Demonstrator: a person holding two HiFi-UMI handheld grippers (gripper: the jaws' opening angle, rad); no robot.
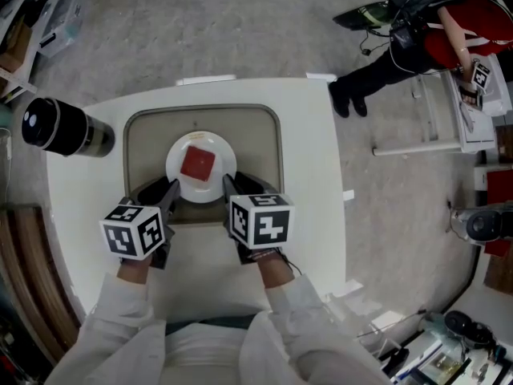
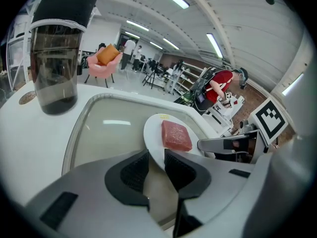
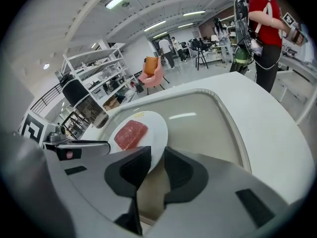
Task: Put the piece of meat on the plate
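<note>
- I see the piece of meat (image 1: 199, 164), a red square slab, lying flat in the middle of the white plate (image 1: 175, 168).
- The plate is inside the beige recessed tray (image 1: 144, 139) of the white table (image 1: 309, 183), about halfway between the tray's left and right sides.
- My left gripper (image 2: 156, 155) is at the near left part of the plate. Its jaws are only a little apart. The plate rim goes between the pads and fills the gap at their tips, so I read it as closed on the rim.
- My right gripper (image 3: 157, 155) is at the near right part of the plate in the same way: the gap is narrow and the pads lie against the rim between them.
- Both grippers point downwards and away from me. The meat lies between them and a bit farther.
- I cannot tell if the plate rests on the tray or is lifted from it.
- A dark tumbler (image 1: 64, 128) stands on the table at the far left, well apart from the plate.
- A person (image 1: 461, 30) in a red top is at the far right, beyond the table.
</note>
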